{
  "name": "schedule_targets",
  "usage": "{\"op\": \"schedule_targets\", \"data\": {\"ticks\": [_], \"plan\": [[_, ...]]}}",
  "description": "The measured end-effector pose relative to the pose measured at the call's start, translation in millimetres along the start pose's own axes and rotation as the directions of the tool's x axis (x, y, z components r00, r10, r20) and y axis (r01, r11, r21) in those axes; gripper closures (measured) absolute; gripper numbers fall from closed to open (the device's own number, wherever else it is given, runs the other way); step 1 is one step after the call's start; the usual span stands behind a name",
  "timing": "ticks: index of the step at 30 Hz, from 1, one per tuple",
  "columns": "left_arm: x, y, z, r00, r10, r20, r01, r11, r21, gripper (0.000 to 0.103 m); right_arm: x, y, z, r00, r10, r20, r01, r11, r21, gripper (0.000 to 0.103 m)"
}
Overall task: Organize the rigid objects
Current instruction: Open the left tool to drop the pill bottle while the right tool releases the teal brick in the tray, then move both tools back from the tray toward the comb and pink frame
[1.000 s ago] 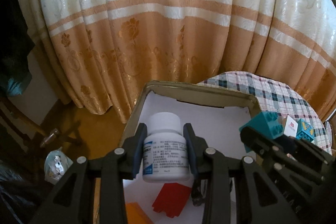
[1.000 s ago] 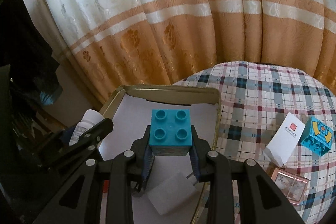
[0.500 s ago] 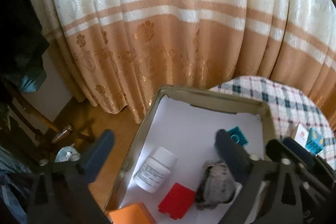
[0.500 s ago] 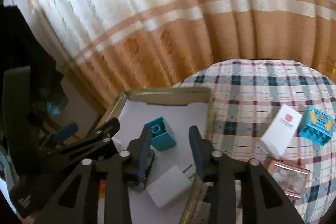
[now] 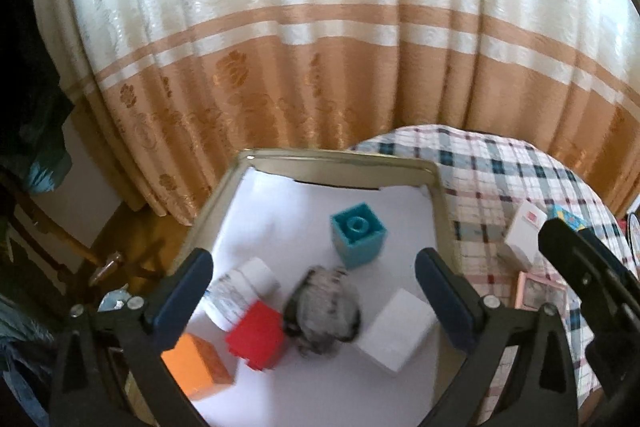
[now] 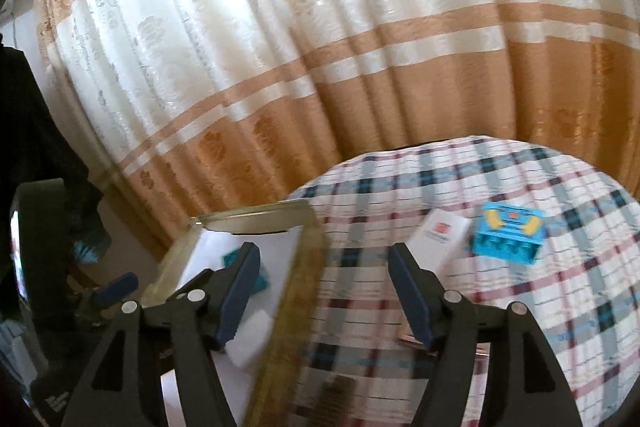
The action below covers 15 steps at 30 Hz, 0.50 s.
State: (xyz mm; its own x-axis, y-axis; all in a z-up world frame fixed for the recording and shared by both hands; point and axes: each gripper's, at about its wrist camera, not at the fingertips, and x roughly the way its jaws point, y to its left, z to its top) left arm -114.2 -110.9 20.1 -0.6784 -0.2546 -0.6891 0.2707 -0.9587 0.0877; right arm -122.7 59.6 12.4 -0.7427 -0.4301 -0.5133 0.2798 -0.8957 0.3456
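Note:
A gold-rimmed tin box with a white lining holds a white pill bottle on its side, a teal brick, a red brick, an orange block, a grey speckled lump and a white block. My left gripper stands wide open above them, holding nothing. My right gripper hangs over the box rim and plaid cloth, its jaws opening with nothing between them. The teal brick peeks out behind its left finger.
On the plaid tablecloth lie a white carton, a blue printed brick and a pink framed item. A cream and orange curtain hangs close behind. The floor drops off left of the box.
The left gripper let go of the pill bottle, which now lies in the box. The right gripper released the teal brick into the box, then swung right toward the plaid cloth.

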Motion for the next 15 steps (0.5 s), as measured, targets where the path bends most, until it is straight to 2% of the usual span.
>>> {"op": "schedule_targets", "data": {"ticks": [7,15], "plan": [[-7.0,-29.8,-13.9,1.0,-0.023,0.01,0.022,0.998,0.051,0.001,-16.6,-39.7,-6.2,0.994,-0.1,0.04,0.098,0.995,0.034,0.034],[-19.9,-41.7,-19.1,0.998,-0.025,0.05,0.022,0.998,0.067,0.001,-29.4,-62.4,-10.4,0.985,-0.156,0.072,0.153,0.987,0.041,0.034]]}}
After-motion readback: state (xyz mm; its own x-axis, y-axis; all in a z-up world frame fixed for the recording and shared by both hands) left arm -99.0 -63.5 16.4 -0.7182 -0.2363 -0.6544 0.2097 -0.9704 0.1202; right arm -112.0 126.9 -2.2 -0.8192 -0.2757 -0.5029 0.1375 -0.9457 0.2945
